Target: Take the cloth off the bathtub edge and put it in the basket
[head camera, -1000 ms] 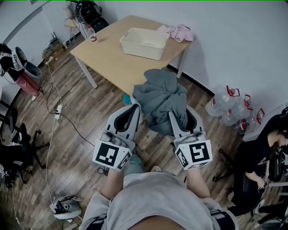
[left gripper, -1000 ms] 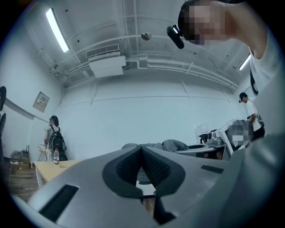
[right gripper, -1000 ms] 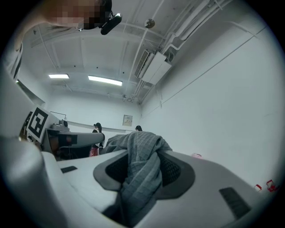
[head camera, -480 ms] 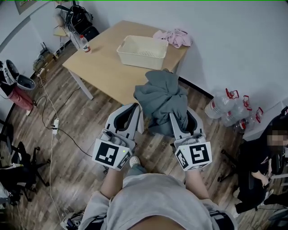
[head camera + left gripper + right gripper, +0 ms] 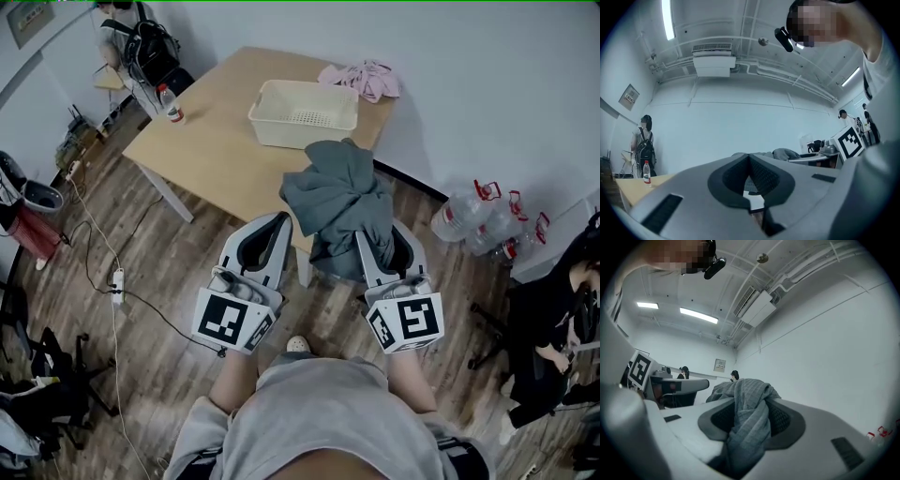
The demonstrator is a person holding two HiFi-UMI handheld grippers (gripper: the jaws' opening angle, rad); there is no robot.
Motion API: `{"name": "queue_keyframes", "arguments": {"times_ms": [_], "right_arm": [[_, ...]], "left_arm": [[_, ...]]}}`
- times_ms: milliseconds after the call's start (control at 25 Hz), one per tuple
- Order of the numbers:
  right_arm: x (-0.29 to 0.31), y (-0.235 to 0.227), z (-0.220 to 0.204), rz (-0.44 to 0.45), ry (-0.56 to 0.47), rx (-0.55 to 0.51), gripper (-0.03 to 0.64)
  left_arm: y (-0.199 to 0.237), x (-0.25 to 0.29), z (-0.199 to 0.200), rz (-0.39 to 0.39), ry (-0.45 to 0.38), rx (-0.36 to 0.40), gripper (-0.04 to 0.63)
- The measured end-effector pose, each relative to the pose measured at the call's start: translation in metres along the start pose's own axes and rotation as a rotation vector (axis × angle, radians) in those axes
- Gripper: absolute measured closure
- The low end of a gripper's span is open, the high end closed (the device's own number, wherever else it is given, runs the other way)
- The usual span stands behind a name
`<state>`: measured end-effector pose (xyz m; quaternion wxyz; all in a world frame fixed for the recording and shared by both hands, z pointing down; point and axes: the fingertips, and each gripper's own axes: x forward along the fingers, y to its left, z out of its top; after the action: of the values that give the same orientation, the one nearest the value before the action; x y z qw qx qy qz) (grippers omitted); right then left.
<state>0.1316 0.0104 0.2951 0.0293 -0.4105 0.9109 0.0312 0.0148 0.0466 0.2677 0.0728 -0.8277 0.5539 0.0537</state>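
The right claw (image 5: 367, 246) is clamped on the grey cloth (image 5: 336, 199), which bunches up out of its jaws, held in the air at the near edge of the table (image 5: 211, 155). The cloth is short of the cream basket (image 5: 302, 131) standing farther back on the table. Beside it, the left claw (image 5: 279, 225) has its jaws pressed together with nothing between them.

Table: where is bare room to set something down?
The table is bare between the bottle and the basket, down to its near left edge. Crowded: the far right corner, pink cloth beside the basket; the grey cloth hides the near right edge.
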Motion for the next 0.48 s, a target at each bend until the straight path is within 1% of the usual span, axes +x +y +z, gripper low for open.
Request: {"name": "queue_keyframes", "arguments": {"times_ms": [200,280,400,480], "right_arm": [[0.036,0.028,0.004,-0.023,0.015,-0.011,0.459],[0.038,0.029,0.001,-0.026,0.021,-0.017,0.459],[0.036,0.026,-0.006,-0.021,0.027,-0.027,0.459],[0.049,0.029,-0.006,-0.016,0.034,-0.028,0.459]], "left_arm": [[0.049,-0.01,-0.002,-0.017,0.005,-0.034,0.6],[0.054,-0.011,-0.007,-0.014,0.002,-0.046,0.6],[0.051,-0.011,-0.014,-0.008,-0.005,-0.045,0.599],[0.064,-0.008,-0.016,-0.003,-0.001,-0.051,0.6]]}}
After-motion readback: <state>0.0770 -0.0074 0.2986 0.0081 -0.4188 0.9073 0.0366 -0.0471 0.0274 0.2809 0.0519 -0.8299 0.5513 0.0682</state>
